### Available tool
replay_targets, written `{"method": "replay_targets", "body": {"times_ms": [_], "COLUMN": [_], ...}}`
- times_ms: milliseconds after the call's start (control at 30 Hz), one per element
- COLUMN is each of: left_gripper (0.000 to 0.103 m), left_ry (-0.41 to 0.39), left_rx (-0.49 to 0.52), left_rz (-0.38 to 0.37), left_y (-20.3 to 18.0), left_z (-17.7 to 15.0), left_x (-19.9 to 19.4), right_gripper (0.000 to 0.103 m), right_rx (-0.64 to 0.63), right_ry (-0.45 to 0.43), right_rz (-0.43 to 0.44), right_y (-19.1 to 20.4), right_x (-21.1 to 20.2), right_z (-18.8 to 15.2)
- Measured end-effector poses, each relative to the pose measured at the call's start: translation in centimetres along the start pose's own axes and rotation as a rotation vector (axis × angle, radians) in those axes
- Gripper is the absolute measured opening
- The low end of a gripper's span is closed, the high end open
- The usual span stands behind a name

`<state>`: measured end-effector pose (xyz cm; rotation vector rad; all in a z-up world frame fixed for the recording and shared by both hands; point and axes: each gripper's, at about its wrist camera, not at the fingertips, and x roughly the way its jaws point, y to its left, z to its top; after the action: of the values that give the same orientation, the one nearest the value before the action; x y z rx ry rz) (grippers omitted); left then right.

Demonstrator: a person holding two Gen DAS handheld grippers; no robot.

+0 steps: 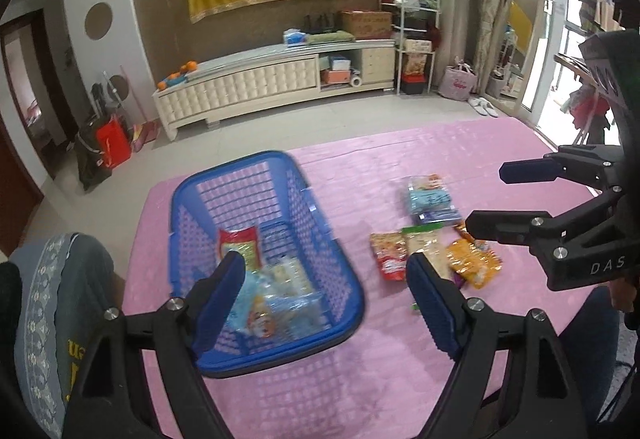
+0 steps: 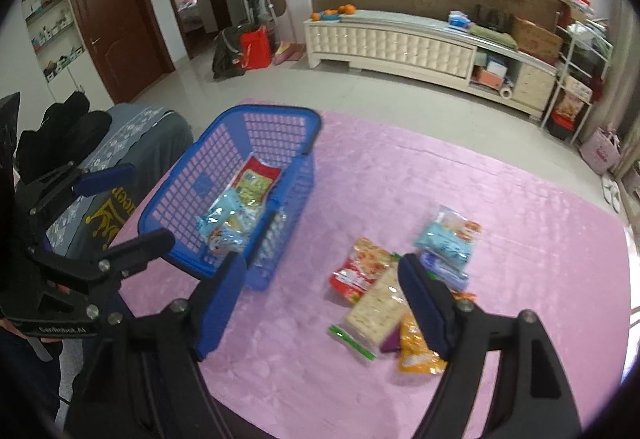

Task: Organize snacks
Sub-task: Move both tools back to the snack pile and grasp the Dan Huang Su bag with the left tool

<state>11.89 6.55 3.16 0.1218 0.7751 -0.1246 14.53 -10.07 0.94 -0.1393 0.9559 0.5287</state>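
A blue plastic basket [image 1: 192,199] stands on the pink table cover, also in the right wrist view [image 2: 224,143]; it holds a red-topped snack pack [image 1: 238,245] and light blue packs [image 1: 276,303]. My left gripper [image 1: 326,299] is open and empty above the basket's near right corner. Loose snacks lie to the right: a red pack [image 2: 358,271], a cracker pack [image 2: 378,313], an orange pack [image 2: 416,349], and light blue packs [image 2: 446,237]. My right gripper [image 2: 320,299] is open and empty, above the table between basket and snack pile.
The pink table cover [image 2: 500,299] spreads wide to the right. A chair with grey patterned cloth [image 1: 52,299] stands at the table's left edge. A white cabinet [image 1: 256,83] and shelves stand across the floor.
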Motion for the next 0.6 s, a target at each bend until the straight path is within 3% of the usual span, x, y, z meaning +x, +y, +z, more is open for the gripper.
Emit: {"method": "replay_targets", "body": {"times_ms": [600], "left_gripper": [0.081], "left_ry": [0.084], "left_rx": [0.015], "left_rz": [-0.076], "left_y": [-7.6], "left_z": [3.8], "left_x": [6.5], "right_gripper": [0.082], "right_rx": [0.145], "right_ry": [0.022], "right_rz": [-0.071], "right_y": [-10.0], "right_x": [-0.6], "right_z": [-1.4]}}
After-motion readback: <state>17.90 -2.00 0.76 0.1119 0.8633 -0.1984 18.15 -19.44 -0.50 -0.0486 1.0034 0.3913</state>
